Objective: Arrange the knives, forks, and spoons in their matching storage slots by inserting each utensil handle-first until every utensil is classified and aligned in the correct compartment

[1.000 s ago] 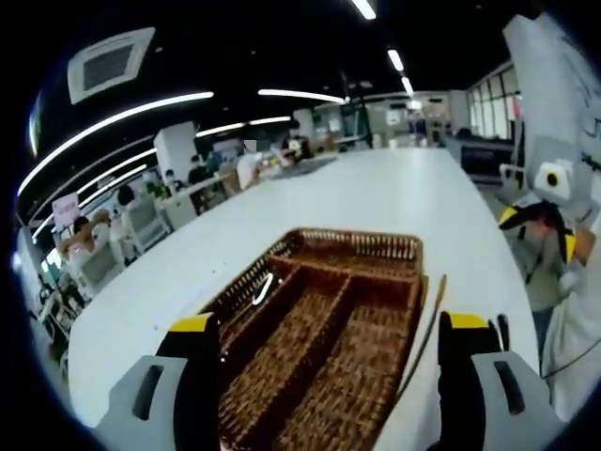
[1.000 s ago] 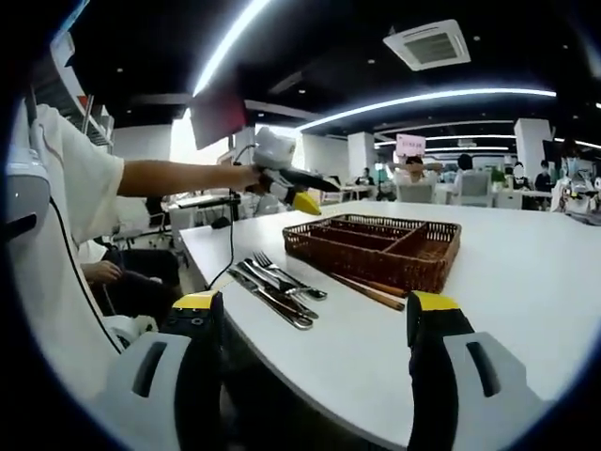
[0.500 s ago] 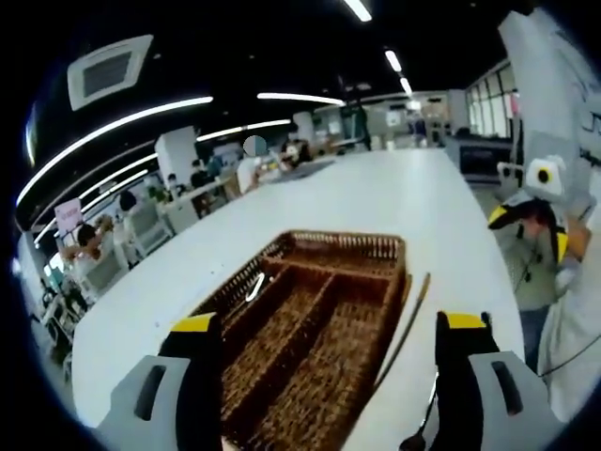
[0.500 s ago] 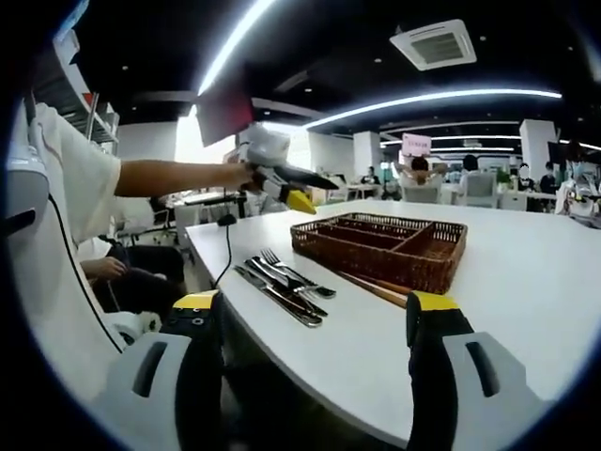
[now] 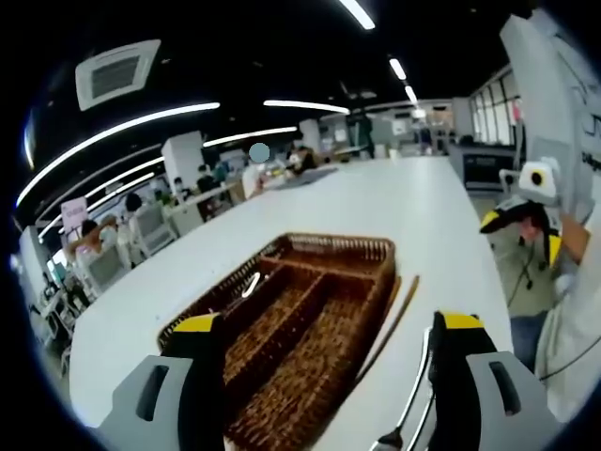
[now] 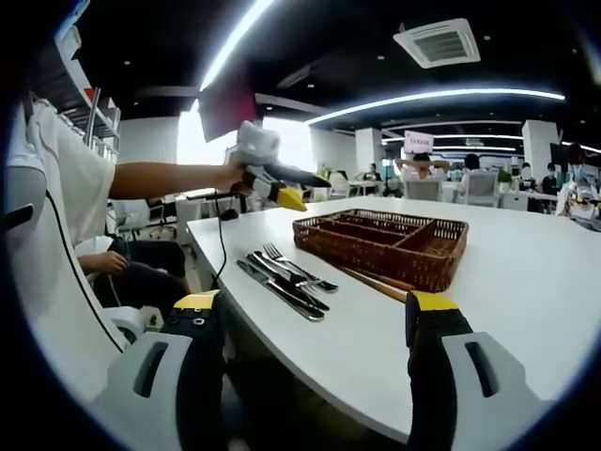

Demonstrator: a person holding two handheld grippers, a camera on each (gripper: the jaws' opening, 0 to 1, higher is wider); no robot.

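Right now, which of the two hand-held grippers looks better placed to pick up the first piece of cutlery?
Probably the left gripper: it hangs open above the table, close over the cutlery beside the wicker tray. The right gripper sits off the table's edge.

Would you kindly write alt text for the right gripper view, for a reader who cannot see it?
A wicker cutlery tray sits on a white table, with forks and knives and chopsticks lying beside it. The right gripper is open in front, while the left gripper is held above the table's far corner.

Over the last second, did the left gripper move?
Yes. In the right gripper view the left gripper has drawn back from the wicker tray, toward the table's near edge.
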